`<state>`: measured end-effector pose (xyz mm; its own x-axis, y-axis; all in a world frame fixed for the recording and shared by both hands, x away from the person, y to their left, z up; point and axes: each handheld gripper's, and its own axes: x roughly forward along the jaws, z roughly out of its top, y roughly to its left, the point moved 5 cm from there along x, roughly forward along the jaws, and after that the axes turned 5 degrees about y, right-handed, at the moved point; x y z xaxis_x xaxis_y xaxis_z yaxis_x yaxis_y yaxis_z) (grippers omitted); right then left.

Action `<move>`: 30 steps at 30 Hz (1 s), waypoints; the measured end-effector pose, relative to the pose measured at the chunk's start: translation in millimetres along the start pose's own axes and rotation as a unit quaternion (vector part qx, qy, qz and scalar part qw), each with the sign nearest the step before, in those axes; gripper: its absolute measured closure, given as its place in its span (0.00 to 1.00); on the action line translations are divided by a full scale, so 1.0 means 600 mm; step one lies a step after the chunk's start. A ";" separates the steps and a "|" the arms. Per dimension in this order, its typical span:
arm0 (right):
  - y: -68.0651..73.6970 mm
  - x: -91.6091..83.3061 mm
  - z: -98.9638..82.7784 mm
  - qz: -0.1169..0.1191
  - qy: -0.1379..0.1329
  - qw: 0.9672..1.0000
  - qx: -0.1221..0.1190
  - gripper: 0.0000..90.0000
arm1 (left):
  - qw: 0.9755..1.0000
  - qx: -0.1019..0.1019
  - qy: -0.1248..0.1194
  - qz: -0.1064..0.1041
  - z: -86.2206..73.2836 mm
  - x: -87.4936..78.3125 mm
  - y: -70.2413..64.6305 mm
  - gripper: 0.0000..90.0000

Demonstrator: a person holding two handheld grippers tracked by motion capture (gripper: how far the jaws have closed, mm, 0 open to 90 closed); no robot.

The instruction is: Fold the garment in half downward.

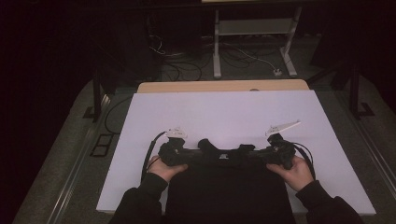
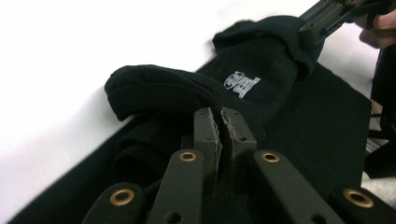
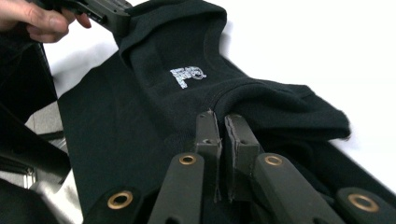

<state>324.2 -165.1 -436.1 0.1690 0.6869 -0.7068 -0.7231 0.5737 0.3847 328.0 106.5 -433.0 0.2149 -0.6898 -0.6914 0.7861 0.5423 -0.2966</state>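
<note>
Black garment (image 1: 229, 186) on white table (image 1: 224, 112), L hand-held gripper (image 2: 219, 119) & R hand-held gripper (image 3: 223, 121) both clamped on its fold

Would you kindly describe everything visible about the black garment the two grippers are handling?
The black garment looks like soft knit fabric with a small white printed logo near its folded far edge. It lies on the white table, its near part hanging over the person's side. The left gripper and right gripper are each shut on that bunched edge, one at each end, so rolled folds bulge beside the jaws.
</note>
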 end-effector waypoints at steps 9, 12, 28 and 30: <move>0.010 0.011 -0.017 0.006 0.023 1.000 -0.007 0.93 | 1.000 0.008 0.021 -0.007 -0.014 0.006 -0.015 0.93; 0.013 0.014 -0.024 0.007 0.033 0.999 -0.005 0.93 | 0.999 0.014 0.033 -0.012 -0.022 0.009 -0.021 0.93; 0.028 0.009 -0.049 0.021 0.050 0.999 -0.008 0.92 | 0.997 0.029 0.065 -0.033 -0.043 0.013 -0.046 0.93; 0.030 0.008 -0.052 0.024 0.053 0.998 -0.007 0.92 | 0.997 0.029 0.068 -0.036 -0.046 0.013 -0.049 0.93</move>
<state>290.9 -165.2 -451.2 0.0629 0.6619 -0.7470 -0.7383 0.5345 0.4114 290.8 98.5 -448.1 0.0795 -0.6513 -0.7547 0.8300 0.4625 -0.3117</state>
